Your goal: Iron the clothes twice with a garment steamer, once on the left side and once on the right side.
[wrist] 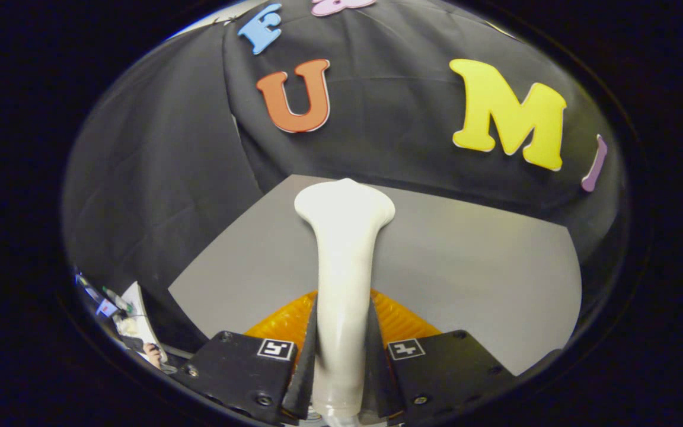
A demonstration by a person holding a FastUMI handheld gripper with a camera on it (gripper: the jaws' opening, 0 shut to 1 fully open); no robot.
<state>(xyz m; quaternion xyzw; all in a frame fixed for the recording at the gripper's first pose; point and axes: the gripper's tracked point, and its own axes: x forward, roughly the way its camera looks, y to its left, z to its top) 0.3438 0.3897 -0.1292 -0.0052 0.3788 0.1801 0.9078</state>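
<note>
I have the gripper (341, 356) clamped on the steamer (343, 267): both fingers (306, 362) press against the sides of its pale, slim handle, one on each side, so the jaws stand narrow with the handle filling the gap between them. From my camera the steamer runs straight forward out of the grip, a smooth cream-white stem that widens at its far end into a broad, rounded head, which sits beyond the fingertips and over the grey table (466, 267). Just under the handle, showing on either side of it right at the fingertips, lies a ribbed orange thing (404, 323); I cannot tell from here what it is, or whether the steamer touches it. The grey table spreads out ahead and to both sides of the head, and its far edge meets the black cloth wall (158, 178) of the booth. Low down beside my left finger, past the table's near corner, I can make out some white paper and small cluttered items (131, 323), too small and warped to name.
</note>
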